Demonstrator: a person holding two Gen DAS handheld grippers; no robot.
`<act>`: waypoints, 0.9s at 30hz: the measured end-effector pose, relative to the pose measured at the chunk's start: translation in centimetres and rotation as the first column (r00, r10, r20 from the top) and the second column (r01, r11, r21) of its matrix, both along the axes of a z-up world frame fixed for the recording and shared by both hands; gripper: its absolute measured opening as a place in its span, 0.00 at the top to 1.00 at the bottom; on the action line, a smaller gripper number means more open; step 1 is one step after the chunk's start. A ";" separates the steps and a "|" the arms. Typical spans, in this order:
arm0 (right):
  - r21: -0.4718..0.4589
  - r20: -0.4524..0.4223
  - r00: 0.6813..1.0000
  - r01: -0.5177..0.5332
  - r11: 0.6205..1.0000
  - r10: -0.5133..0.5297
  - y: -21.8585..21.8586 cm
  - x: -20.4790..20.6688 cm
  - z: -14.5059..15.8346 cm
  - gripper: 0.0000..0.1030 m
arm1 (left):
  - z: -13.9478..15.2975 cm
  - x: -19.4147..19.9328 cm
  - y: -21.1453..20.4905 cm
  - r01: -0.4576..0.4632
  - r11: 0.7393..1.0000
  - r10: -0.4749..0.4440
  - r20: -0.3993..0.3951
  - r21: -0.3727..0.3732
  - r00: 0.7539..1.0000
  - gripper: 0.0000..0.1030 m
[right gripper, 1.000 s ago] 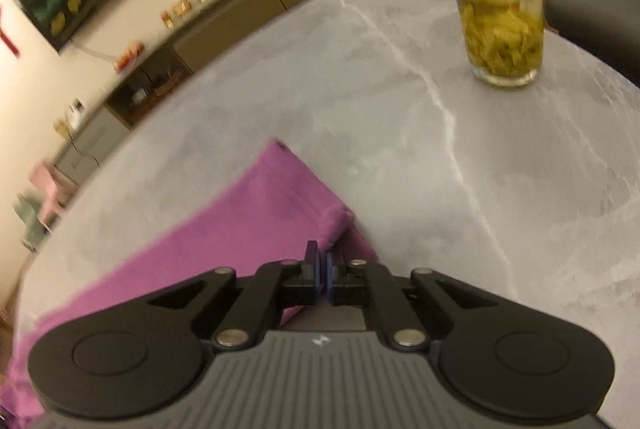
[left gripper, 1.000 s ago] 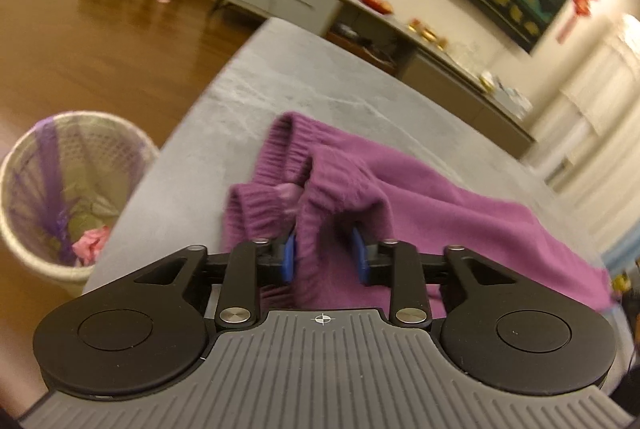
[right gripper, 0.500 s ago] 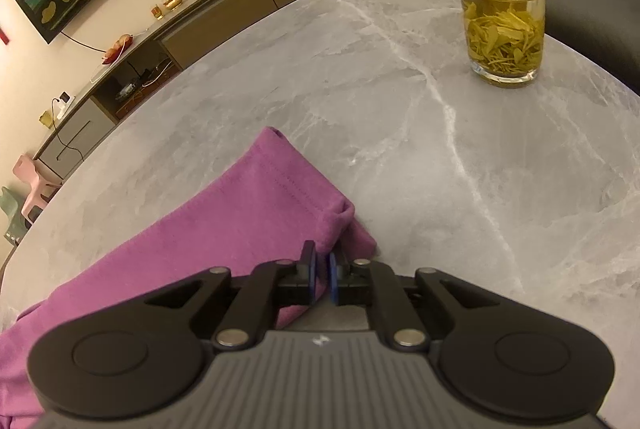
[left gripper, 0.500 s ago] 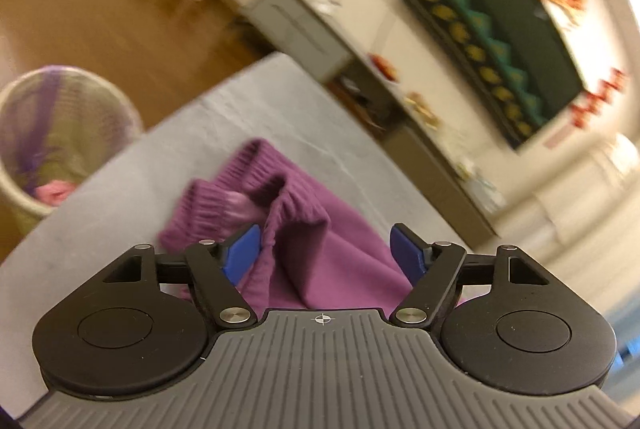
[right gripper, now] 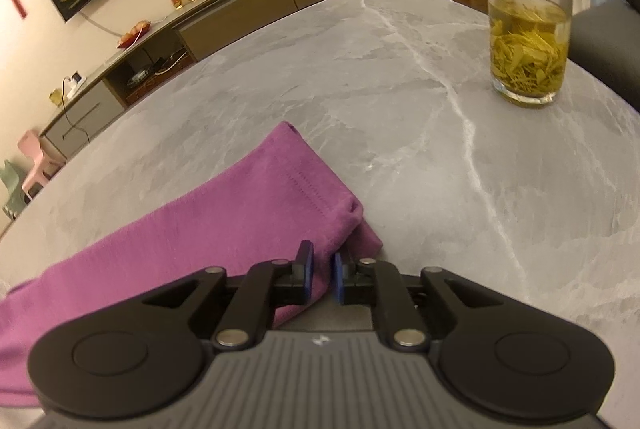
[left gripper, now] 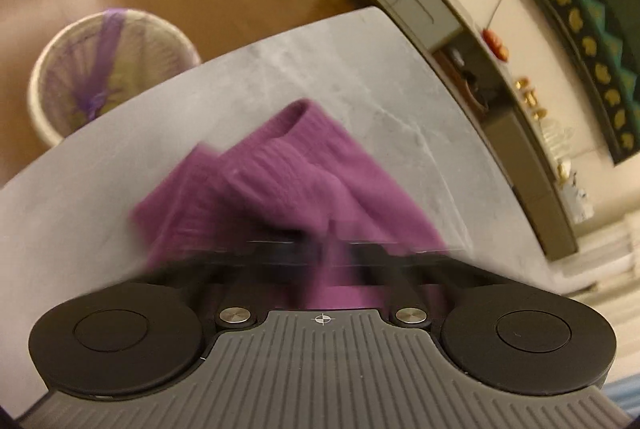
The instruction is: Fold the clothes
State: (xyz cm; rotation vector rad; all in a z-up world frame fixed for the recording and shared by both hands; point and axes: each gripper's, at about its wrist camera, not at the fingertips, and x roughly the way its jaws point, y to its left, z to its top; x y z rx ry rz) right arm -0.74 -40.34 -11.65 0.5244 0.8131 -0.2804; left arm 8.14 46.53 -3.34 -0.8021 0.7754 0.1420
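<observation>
Both grippers on purple garment (left gripper: 304,169), left jaws just snapped closed.

Bare table (right gripper: 360,77); tea glass (right gripper: 527,49) far right

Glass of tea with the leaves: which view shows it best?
The right wrist view: the glass of tea stands sharp and unblocked on the grey table, far right. The left wrist view does not show it at all.
</observation>
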 end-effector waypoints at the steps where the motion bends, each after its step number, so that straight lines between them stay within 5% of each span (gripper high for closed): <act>1: -0.008 -0.002 1.000 -0.004 1.000 0.004 0.1 0.0 0.0 0.91 | 2.1 0.0 -1.0 0.040 0.999 -0.041 0.086 0.018 0.995 1.00; 3: -0.011 -0.004 1.000 -0.007 1.000 0.007 0.0 0.0 0.0 0.94 | 7.0 -0.6 -3.3 0.130 0.990 -0.142 0.283 0.061 0.948 1.00; 4: -0.006 -0.003 1.000 -0.006 1.000 0.006 -0.2 -0.1 0.0 0.94 | 9.5 -2.0 -4.3 0.177 0.980 -0.199 0.377 0.094 0.905 1.00; 6: 0.014 0.001 1.000 0.001 1.000 -0.001 -0.5 -0.1 -0.1 0.95 | 10.9 -5.1 -4.2 0.223 0.969 -0.246 0.454 0.105 0.856 1.00; 7: 0.017 0.001 1.000 0.001 1.000 -0.001 -0.6 -0.1 -0.1 0.95 | 10.0 -6.2 -3.5 0.240 0.966 -0.258 0.438 0.097 0.861 1.00; 11: 0.015 -0.001 1.000 -0.004 1.000 0.004 -0.7 -0.1 0.0 0.95 | 1.3 -6.7 1.3 0.167 0.986 -0.167 0.187 0.015 0.968 1.00; 17: 0.043 0.012 1.000 0.015 0.999 -0.015 -0.9 -0.6 -0.1 0.95 | -3.2 -5.8 2.7 0.067 0.998 -0.066 0.091 -0.013 0.994 1.00; 18: 0.052 0.016 1.000 0.020 0.998 -0.021 -0.9 -0.7 -0.1 0.95 | -3.1 -5.5 2.5 0.063 0.998 -0.062 0.095 -0.013 0.994 0.88; 19: 0.065 0.021 0.999 0.026 0.998 -0.027 -1.0 -0.8 -0.2 0.95 | -3.0 -5.3 2.4 0.060 0.998 -0.058 0.100 -0.012 0.993 0.65; 20: 0.080 0.026 0.999 0.031 0.996 -0.033 -1.2 -0.9 -0.3 0.95 | -2.9 -5.1 2.3 0.056 0.998 -0.055 0.106 -0.012 0.993 0.60; 21: 0.092 0.031 0.999 0.033 0.995 -0.036 -1.3 -0.9 -0.3 0.95 | -2.9 -5.0 2.4 0.047 0.999 -0.047 0.114 0.005 0.992 0.69; 22: 0.104 0.034 0.999 0.037 0.994 -0.041 -1.5 -1.0 -0.4 0.96 | -2.8 -5.0 2.6 0.035 0.999 -0.038 0.123 0.028 0.992 1.00; 27: 0.112 0.027 0.998 0.051 0.992 -0.055 -1.6 -1.2 -0.3 0.99 | -4.3 -6.6 3.2 0.035 0.998 -0.040 0.087 0.049 0.995 1.00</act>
